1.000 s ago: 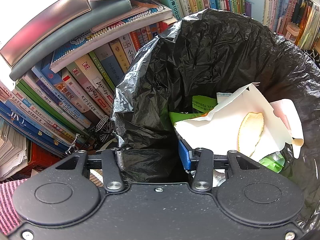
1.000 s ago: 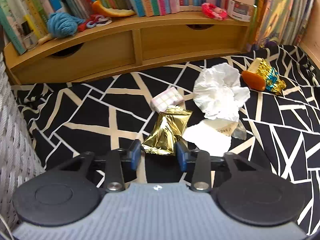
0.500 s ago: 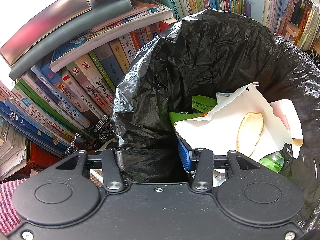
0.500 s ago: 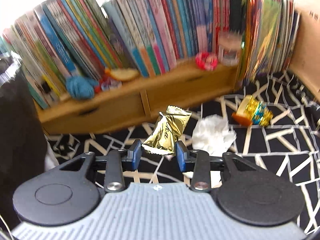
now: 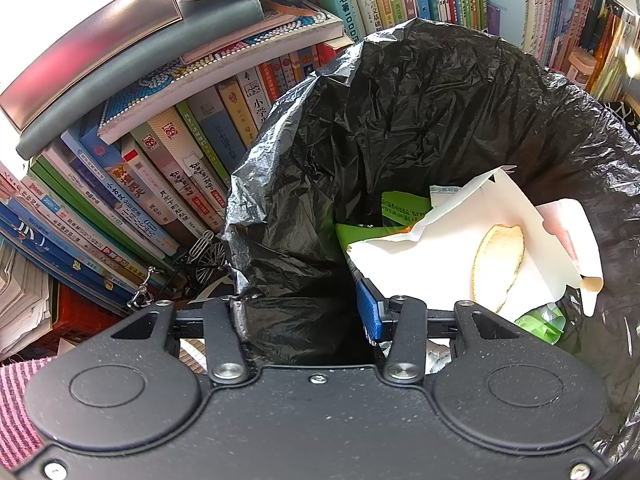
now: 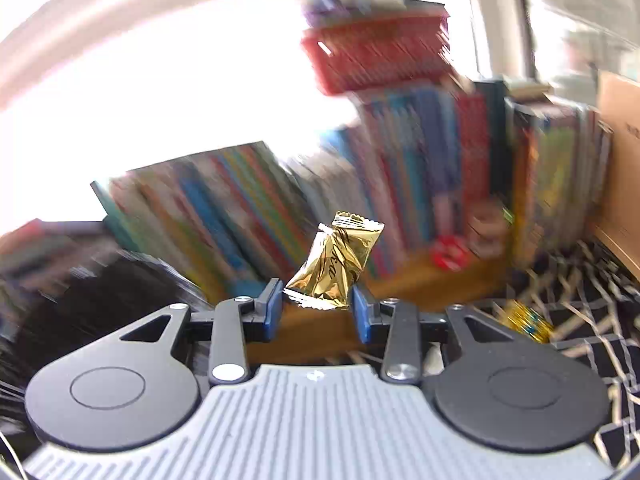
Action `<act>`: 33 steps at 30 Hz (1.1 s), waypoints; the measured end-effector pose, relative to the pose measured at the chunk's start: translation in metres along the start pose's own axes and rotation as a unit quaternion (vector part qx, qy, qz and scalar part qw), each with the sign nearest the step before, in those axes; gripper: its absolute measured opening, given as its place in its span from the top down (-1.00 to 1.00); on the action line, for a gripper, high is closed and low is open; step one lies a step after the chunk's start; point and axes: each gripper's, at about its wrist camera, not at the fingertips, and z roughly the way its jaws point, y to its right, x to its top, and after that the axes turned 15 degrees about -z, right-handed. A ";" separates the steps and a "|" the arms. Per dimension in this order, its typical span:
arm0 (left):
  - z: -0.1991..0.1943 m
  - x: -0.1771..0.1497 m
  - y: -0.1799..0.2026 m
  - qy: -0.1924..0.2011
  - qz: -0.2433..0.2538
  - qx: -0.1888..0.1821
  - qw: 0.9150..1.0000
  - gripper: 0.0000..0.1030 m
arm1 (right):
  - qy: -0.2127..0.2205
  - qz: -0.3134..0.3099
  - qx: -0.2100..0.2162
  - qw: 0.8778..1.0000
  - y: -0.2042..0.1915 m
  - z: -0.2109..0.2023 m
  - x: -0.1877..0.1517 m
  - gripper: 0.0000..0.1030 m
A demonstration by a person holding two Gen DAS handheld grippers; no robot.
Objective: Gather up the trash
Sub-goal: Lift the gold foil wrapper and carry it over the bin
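Right claw (image 6: 316,307): blue pads closed on the lower end of a gold foil wrapper (image 6: 335,261); the wrapper stands up past the fingertips, clear of the tabletop. Background is motion-blurred, so exact position over the scene can't be read. A dark mass that looks like the black trash bag (image 6: 100,300) sits left of the wrapper; a blurred row of books (image 6: 400,184) sits behind it. Another gold piece (image 6: 524,320) lies right of the wrapper on the black-and-white patterned tabletop (image 6: 592,280).

Left claw (image 5: 302,308): clamped on the near rim of the black trash bag (image 5: 420,120), plastic bunched between the fingers. The right pad is visible, the left one is hidden by film. It holds the bag mouth open. Inside the bag, just beyond the claw: white paper (image 5: 440,248) with a peel (image 5: 498,264) on it, and green packaging (image 5: 360,236). Books (image 5: 160,160) are stacked to the left of the bag.

Step, as I judge it: transport, wrapper in the air heading for the bag.

Next move: bring the wrapper over the open mouth, past the rim, then release. Left should keep the rim pinned. Risk: light foil could catch the rim or stick to a pad.
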 end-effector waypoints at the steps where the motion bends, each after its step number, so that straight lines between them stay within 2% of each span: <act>1: 0.000 0.000 0.000 0.000 0.000 0.000 1.000 0.17 | 0.018 -0.001 0.020 1.000 -0.002 -0.007 0.005 0.17; 3: 0.000 0.000 0.000 0.000 0.000 0.000 1.000 0.17 | 0.050 -0.005 0.059 0.997 -0.007 -0.020 0.015 0.16; 6: 0.000 0.000 0.001 0.000 0.000 0.000 1.000 0.17 | 0.074 -0.012 0.107 0.991 -0.018 -0.030 0.023 0.16; 9: 0.000 0.000 0.000 0.000 0.000 0.000 1.000 0.17 | 0.079 -0.022 0.144 0.986 -0.033 -0.033 0.025 0.16; 14: 0.000 0.000 0.001 0.000 0.000 0.000 1.000 0.17 | 0.060 -0.047 0.175 0.982 -0.055 -0.025 0.020 0.15; 25: 0.000 0.000 0.000 0.000 0.000 -0.001 1.000 0.17 | 0.005 -0.088 0.193 0.977 -0.081 -0.009 -0.002 0.08; 30: 0.000 0.000 0.000 0.000 -0.001 -0.001 1.000 0.17 | -0.002 -0.096 0.191 0.977 -0.084 -0.007 -0.004 -0.20; 33: 0.000 0.000 0.000 0.000 -0.001 0.000 1.000 0.17 | -0.003 -0.094 0.189 0.977 -0.083 -0.006 -0.004 -0.27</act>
